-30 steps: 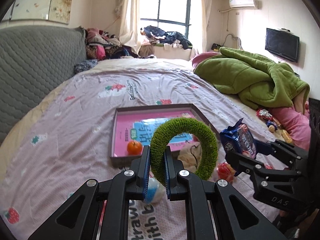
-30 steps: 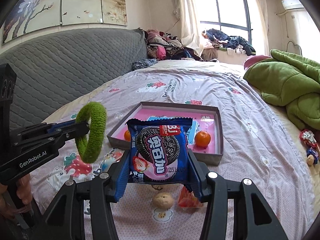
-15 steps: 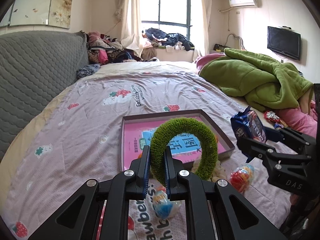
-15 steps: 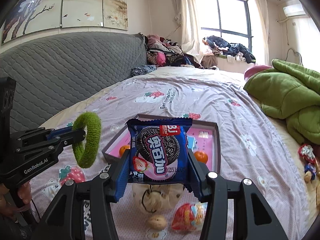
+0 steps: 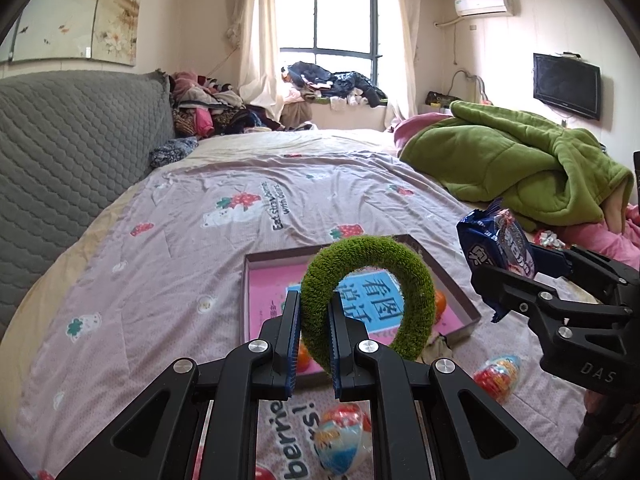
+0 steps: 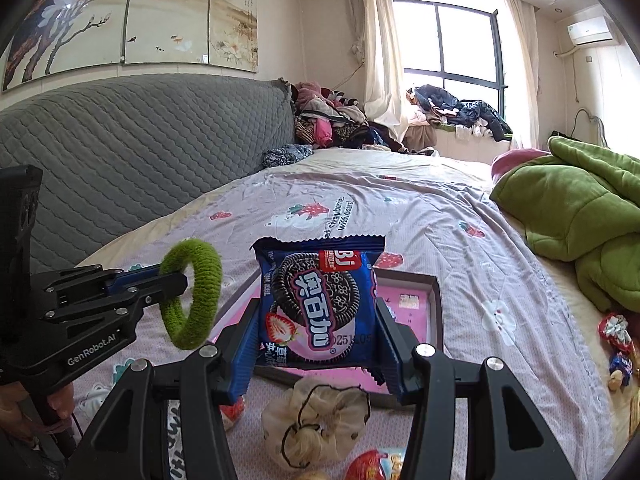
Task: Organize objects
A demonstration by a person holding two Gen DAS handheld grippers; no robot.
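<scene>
**Both tongs loaded above the bed**

My left gripper (image 5: 313,334) is clamped narrow on the rim of the green fuzzy ring (image 5: 368,298), which stands upright between the blue pads; my right gripper (image 6: 316,350) holds the blue cookie packet (image 6: 318,300) by its two side edges, jaws partway apart, label facing the camera; both things hang clear of the bedspread (image 5: 160,264).

Just beyond and below the tongs lies the shallow box (image 5: 460,300) with a pink floor, resting flat on the bedspread; an orange fruit (image 5: 440,302) sits inside it, seen past the ring. Near the box's front edge lie a cream scrunchie (image 6: 316,416) and foil-wrapped sweets (image 5: 498,372); one more sweet (image 5: 344,436) lies under my left gripper. Further out, a green blanket (image 6: 580,216) is heaped on the right, and a grey quilted headboard (image 6: 140,148) runs along the left.
</scene>
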